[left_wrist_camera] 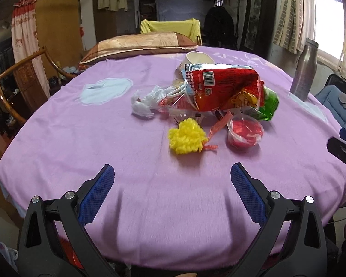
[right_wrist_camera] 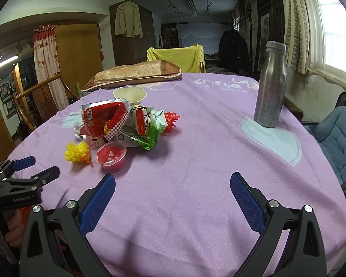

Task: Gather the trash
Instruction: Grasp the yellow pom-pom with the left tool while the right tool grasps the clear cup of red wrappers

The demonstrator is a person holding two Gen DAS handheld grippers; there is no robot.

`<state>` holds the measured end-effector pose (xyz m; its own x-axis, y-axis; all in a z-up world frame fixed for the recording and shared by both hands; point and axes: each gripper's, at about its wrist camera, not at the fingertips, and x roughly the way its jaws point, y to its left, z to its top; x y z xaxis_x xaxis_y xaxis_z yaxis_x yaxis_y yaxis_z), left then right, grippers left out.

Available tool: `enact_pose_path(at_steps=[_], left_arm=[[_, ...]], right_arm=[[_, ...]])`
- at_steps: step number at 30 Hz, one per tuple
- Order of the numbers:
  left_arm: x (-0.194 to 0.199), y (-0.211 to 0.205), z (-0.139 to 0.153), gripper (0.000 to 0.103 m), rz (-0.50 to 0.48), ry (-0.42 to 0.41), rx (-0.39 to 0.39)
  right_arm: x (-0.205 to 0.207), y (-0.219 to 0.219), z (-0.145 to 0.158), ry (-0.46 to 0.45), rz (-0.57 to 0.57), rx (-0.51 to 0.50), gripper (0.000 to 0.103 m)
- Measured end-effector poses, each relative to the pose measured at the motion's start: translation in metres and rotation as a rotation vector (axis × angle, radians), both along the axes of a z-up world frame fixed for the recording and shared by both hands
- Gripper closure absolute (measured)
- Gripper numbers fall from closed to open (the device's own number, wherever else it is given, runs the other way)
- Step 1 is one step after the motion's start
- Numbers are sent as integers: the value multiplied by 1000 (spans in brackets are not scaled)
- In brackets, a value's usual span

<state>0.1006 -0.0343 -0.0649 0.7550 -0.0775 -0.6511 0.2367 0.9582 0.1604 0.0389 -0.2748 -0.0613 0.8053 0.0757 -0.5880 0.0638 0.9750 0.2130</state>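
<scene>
While the trash pile (left_wrist_camera: 214, 101) sits untouched at the centre of the left wrist view, we log it as one cluster on the purple tablecloth (left_wrist_camera: 103, 150). It lies straight ahead of the left gripper (left_wrist_camera: 172, 177), whereas in the right wrist view the pile (right_wrist_camera: 124, 124) falls at centre left, off to the left of the right gripper (right_wrist_camera: 172, 185). We judge the left gripper to be the nearer and better lined up.

Nearest items, lower edge of the pile: a yellow pompom (left_wrist_camera: 186, 139) and a clear cup of red scraps (left_wrist_camera: 245, 132), side by side and just apart.

Largest item: the red snack bag (left_wrist_camera: 221, 85). Its long axis runs across the left wrist frame, upper left to lower right, with the barcode face toward the camera. A green wrapper (left_wrist_camera: 268, 103) lies at its right end, crumpled white plastic (left_wrist_camera: 145, 103) at its left, and a white paper bowl (left_wrist_camera: 197, 61) behind.

Both grippers: jaws spread wide, nothing between them, above bare cloth.

Not trash, in our judgement: the steel bottle (right_wrist_camera: 271, 85), standing upright at right, well apart from the pile, and a pillow (right_wrist_camera: 133, 75) at the far edge.
</scene>
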Motion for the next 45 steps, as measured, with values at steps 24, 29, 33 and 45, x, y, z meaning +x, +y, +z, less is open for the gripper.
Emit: enact_pose_path(at_steps=[24, 29, 33, 45], left_arm=[[80, 51, -13, 7, 223, 117, -3], [71, 35, -16, 7, 191, 52, 86], [64, 23, -18, 7, 171, 1, 179], [68, 33, -16, 7, 78, 123, 16]], right_arm=[[67, 59, -7, 79, 256, 8, 6], [91, 83, -11, 139, 323, 23, 6], [106, 91, -13, 178, 326, 40, 6], [119, 88, -18, 206, 348, 11, 47]])
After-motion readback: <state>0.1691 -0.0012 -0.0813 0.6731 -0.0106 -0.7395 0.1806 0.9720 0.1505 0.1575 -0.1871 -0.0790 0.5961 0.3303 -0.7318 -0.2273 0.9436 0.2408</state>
